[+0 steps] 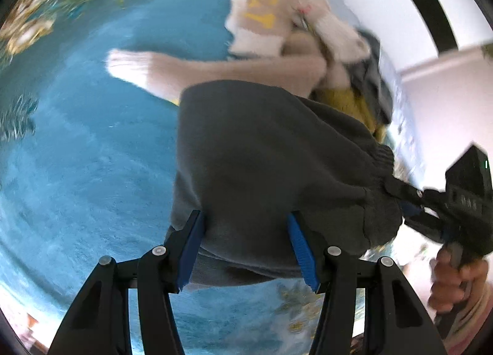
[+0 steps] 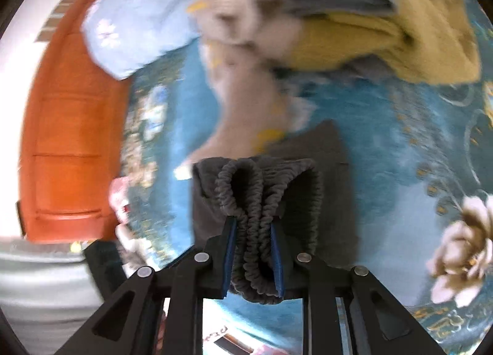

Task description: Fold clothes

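- The dark grey garment (image 1: 262, 154) fills the centre and right of the left wrist view, hanging above the teal bedspread (image 1: 86, 139).
- The left claw (image 1: 246, 250) sits at the bottom centre of that view, its blue-padded fingers (image 1: 191, 250) spread wide; the garment's lower edge drapes between them and crosses in front of both pads. Whether the pads actually press the cloth cannot be told.
- At the right edge of the same view, the right claw (image 1: 409, 201) meets the garment's gathered waistband, with a hand (image 1: 456, 281) gripping its handle below.
- In the right wrist view, the right claw (image 2: 253, 256) sits at bottom centre, its fingers drawn close and pinching the bunched elastic waistband of the dark grey garment (image 2: 258, 201); folds of the band bulge above and below the pads.
- Behind, in the upper part of the right wrist view, lies a pile of clothes: a beige garment (image 2: 246, 56), a mustard-yellow garment (image 2: 400, 40) and a light blue floral piece (image 2: 138, 22). Both views are motion-blurred.
- An orange wooden door (image 2: 71, 127) stands at the left of the right wrist view.
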Action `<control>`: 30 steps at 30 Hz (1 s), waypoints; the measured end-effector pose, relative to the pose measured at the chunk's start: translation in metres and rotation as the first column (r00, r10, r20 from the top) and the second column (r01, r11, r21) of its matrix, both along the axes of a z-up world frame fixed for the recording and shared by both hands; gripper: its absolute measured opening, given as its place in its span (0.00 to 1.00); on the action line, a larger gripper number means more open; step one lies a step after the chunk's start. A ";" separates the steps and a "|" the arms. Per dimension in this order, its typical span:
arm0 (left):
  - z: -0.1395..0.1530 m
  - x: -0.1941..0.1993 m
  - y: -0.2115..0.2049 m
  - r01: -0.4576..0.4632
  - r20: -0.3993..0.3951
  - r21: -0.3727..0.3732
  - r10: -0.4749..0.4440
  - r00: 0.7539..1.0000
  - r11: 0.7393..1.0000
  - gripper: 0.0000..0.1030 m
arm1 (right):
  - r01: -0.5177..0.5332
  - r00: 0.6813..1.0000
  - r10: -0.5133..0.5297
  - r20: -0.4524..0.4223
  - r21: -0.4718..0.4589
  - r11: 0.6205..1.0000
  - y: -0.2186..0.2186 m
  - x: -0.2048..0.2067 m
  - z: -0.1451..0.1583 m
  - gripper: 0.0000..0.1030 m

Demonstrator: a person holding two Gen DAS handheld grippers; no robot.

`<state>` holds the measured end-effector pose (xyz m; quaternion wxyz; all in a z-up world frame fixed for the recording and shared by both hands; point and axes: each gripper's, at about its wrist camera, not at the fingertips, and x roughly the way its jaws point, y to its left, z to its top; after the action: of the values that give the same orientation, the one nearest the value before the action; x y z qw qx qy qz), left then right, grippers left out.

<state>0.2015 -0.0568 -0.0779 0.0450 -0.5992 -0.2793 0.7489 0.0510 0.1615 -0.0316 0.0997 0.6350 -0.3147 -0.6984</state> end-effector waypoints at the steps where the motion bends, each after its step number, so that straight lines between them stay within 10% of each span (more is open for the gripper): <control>1: -0.003 0.000 0.003 0.015 0.010 -0.025 -0.014 1.000 1.000 0.55 | 0.006 1.000 -0.006 0.025 0.017 1.000 0.002 -0.001 -0.011 0.22; 10: -0.019 -0.001 -0.004 -0.009 0.062 -0.086 0.014 0.998 0.996 0.55 | -0.007 0.997 -0.002 0.080 0.108 0.994 0.002 -0.020 -0.045 0.25; 21: -0.013 0.001 -0.007 -0.024 0.069 -0.077 0.029 0.997 0.997 0.55 | -0.174 0.976 0.201 -0.086 0.250 0.953 -0.036 -0.019 0.026 0.30; 26: -0.011 0.006 -0.013 -0.034 0.060 -0.039 0.036 0.998 0.999 0.55 | -0.304 0.947 0.321 -0.012 0.294 0.906 -0.071 -0.023 -0.007 0.30; 30: -0.012 0.010 -0.021 -0.048 0.053 0.012 0.047 0.997 0.999 0.55 | -0.222 0.974 0.203 0.098 0.263 0.939 -0.053 -0.028 -0.054 0.30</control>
<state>0.2115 -0.0777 -0.0894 0.0238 -0.6117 -0.2998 0.7317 0.0235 0.1086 -0.0851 0.0751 0.6968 -0.1487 -0.6976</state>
